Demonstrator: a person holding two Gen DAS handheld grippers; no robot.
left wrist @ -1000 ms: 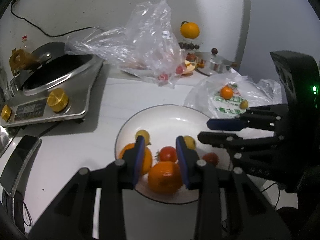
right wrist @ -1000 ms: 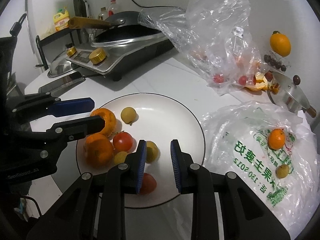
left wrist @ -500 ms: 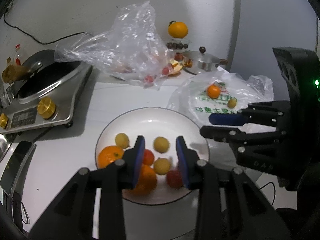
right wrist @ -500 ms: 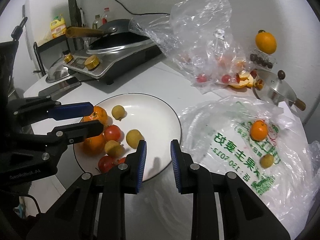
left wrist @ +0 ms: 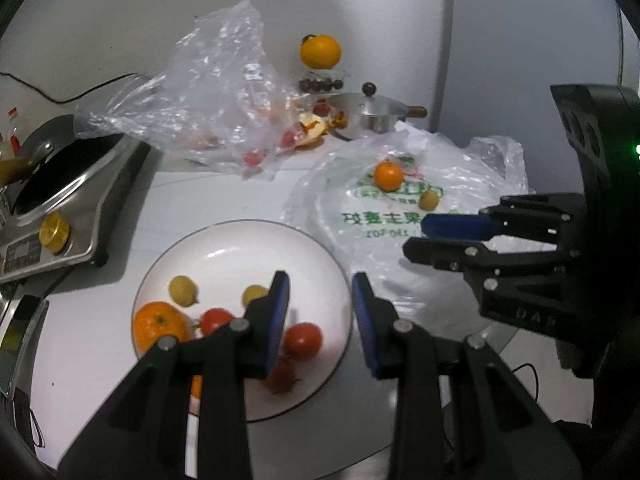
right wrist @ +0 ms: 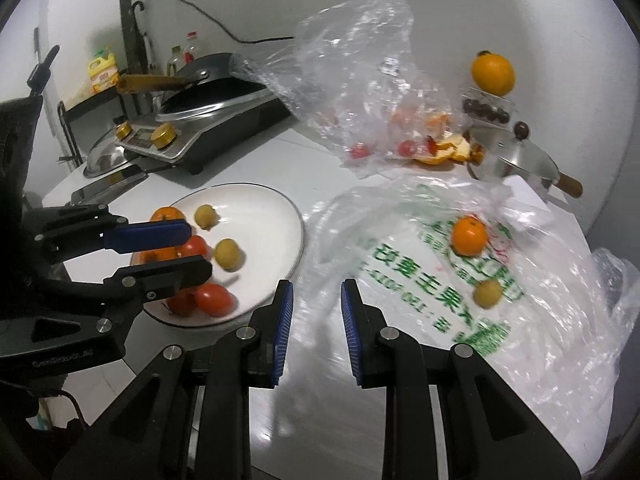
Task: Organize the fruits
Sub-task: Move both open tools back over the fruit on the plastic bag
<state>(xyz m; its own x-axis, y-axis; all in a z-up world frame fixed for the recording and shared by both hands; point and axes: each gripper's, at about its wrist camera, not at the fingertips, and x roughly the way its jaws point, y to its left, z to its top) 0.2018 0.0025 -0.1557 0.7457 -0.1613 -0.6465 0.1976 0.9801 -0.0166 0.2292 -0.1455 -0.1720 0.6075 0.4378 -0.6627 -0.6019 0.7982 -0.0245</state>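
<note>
Left claw point(left wrist: 320, 312) open and empty, low in the frame above the right half of the white plate point(left wrist: 224, 248). On the plate, toward its lower left: a large orange point(left wrist: 158, 326), two small yellow fruits point(left wrist: 183, 290), and red tomatoes point(left wrist: 302, 340). Right claw point(right wrist: 316, 320) likewise open and empty, bottom centre of its view, over the near edge of the printed plastic bag point(right wrist: 420, 264) spread on the white worktop point(right wrist: 256, 168). On that bag, right of centre: a small orange point(right wrist: 469, 236) and a yellow fruit point(right wrist: 488, 293), apart from each other. Upper centre: a crumpled clear bag point(right wrist: 360, 64) with red fruits inside. Upper left: an induction cooker point(right wrist: 192, 132). At far right: a lidded steel pot point(right wrist: 516, 160).
</note>
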